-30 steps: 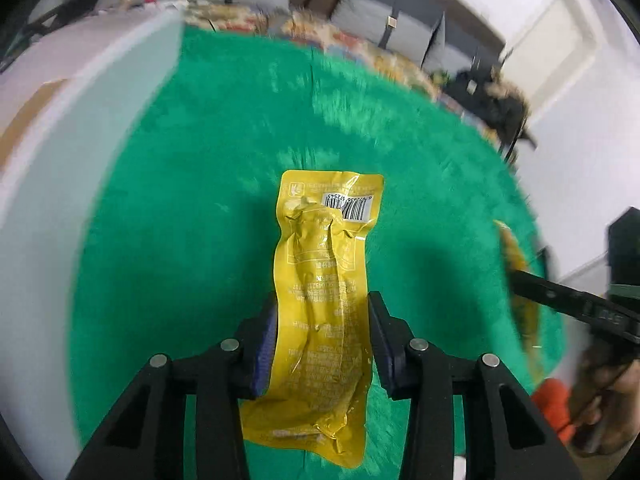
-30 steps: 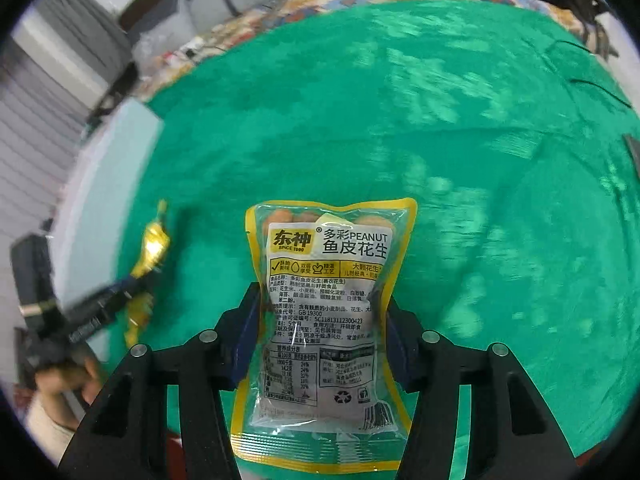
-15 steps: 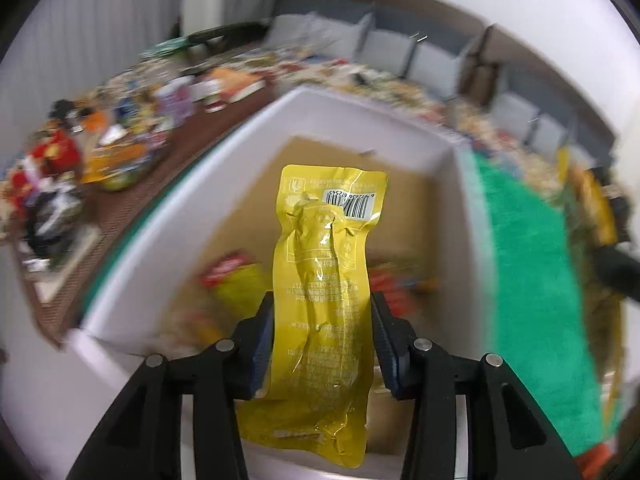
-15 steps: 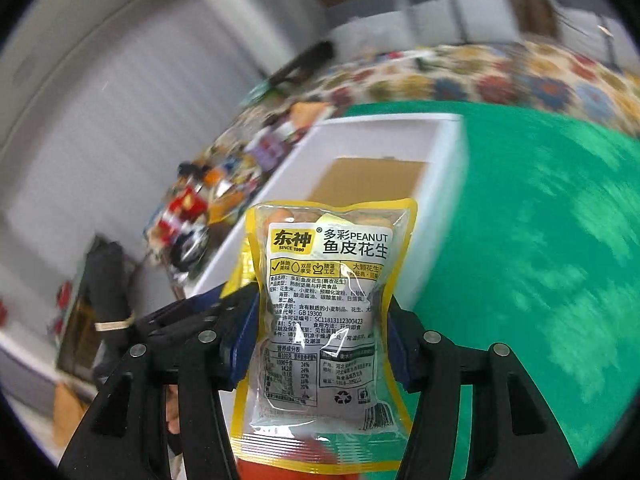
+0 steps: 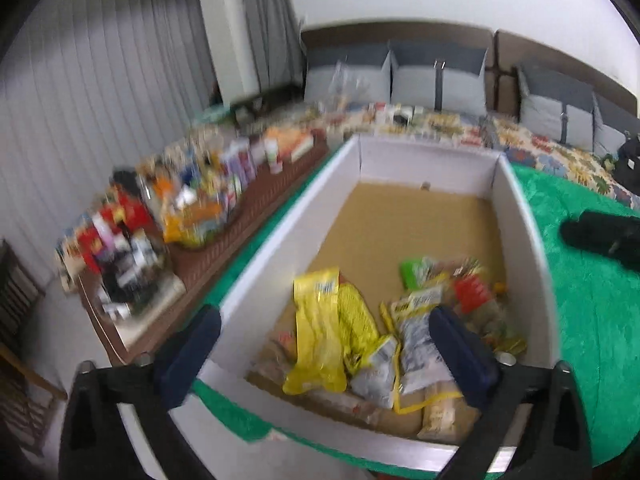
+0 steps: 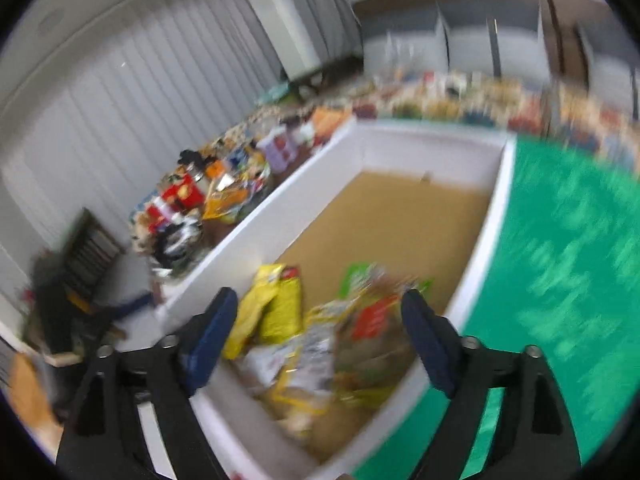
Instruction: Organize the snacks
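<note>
My left claw (image 5: 328, 338) and right claw (image 6: 320, 330) have just sprung wide and hang released, nothing between the pads, above the white-walled box with a brown cardboard floor (image 5: 520, 216). The long yellow foil snack pouch (image 5: 316, 332) and the clear peanut packet with yellow edging (image 5: 416, 344) lie below among other packets (image 5: 468, 292). The box sits on a green plush cover (image 5: 592, 312); more snacks crowd a brown desk (image 5: 256, 208) alongside.

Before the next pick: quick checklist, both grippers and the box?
1. Left gripper empty, jaws just opened: ok.
2. Right gripper empty, jaws just opened: ok.
3. Yellow pouch lying inside the white box: ok.
4. Peanut packet inside the box, on the pile: ok.
5. Bare floor left at the box's far end: ok.
6. Next snack on the green cloth: cannot tell, none in view.
</note>
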Tool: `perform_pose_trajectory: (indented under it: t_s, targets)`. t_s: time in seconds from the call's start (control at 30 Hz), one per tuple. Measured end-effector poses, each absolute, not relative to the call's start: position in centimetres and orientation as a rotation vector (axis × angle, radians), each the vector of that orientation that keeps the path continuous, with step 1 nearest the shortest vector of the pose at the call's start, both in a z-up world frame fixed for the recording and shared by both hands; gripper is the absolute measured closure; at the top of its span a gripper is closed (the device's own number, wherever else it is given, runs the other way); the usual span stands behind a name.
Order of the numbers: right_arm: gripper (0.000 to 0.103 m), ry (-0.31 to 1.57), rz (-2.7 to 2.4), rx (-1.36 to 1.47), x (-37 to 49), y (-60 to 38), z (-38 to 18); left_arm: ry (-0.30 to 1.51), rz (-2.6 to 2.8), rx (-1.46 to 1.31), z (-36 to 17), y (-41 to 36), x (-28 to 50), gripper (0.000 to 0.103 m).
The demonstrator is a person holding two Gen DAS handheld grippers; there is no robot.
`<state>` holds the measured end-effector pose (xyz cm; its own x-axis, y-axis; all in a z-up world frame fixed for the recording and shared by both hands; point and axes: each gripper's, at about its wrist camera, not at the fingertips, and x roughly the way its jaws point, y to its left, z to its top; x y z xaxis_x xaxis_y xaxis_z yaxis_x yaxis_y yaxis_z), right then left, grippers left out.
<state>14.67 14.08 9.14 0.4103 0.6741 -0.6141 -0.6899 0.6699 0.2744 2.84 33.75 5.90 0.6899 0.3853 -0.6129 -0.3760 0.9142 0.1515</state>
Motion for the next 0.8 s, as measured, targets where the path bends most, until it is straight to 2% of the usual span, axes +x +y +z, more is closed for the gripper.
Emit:
perform_pose_trajectory:
  t_s: [0.13, 0.5, 0.8]
  targets:
    - [0.015, 0.731, 0.802, -0.138, 13.8, 12.6, 10.0, 0.684, 0.483, 0.010, 7.1, 32.4, 2.7, 0.000]
    - [0.015, 0.757, 0.732, -0.168, 11.6, 11.4, 10.4, 0.766, 0.535, 0.007, 7.3, 30.6, 2.6, 0.000]
    - [0.015, 0.750, 0.732, -0.185, 10.8, 12.5, 10.8, 0.752, 0.538, -0.007, 7.2, 31.2, 2.0, 0.000]
